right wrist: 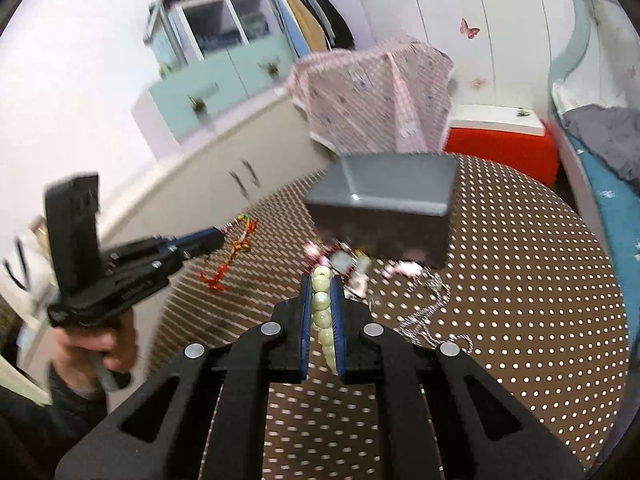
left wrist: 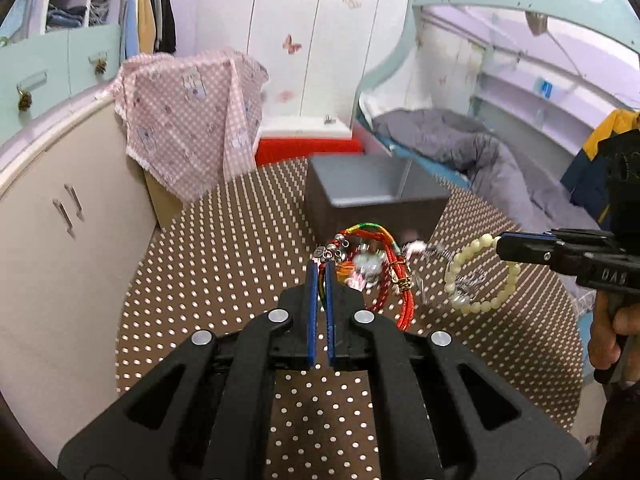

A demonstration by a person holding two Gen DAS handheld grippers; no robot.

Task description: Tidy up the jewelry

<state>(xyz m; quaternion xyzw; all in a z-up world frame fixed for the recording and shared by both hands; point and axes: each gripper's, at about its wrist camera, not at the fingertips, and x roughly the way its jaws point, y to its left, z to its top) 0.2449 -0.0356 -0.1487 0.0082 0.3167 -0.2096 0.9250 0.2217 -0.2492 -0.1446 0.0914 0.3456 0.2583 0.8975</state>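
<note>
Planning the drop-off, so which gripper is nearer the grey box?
Neither clearly. The left gripper, shut on the red cord bracelet, and the right gripper, shut on the pale bead bracelet, both sit just short of the grey box.

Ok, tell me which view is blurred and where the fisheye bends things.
Left wrist: mostly sharp; red cord bracelet crisp, cabinet edges bowed at the rim. Right wrist: motion-smeared, tablecloth dots streaking on the left, grey box soft, bead bracelet between the fingers clear.
</note>
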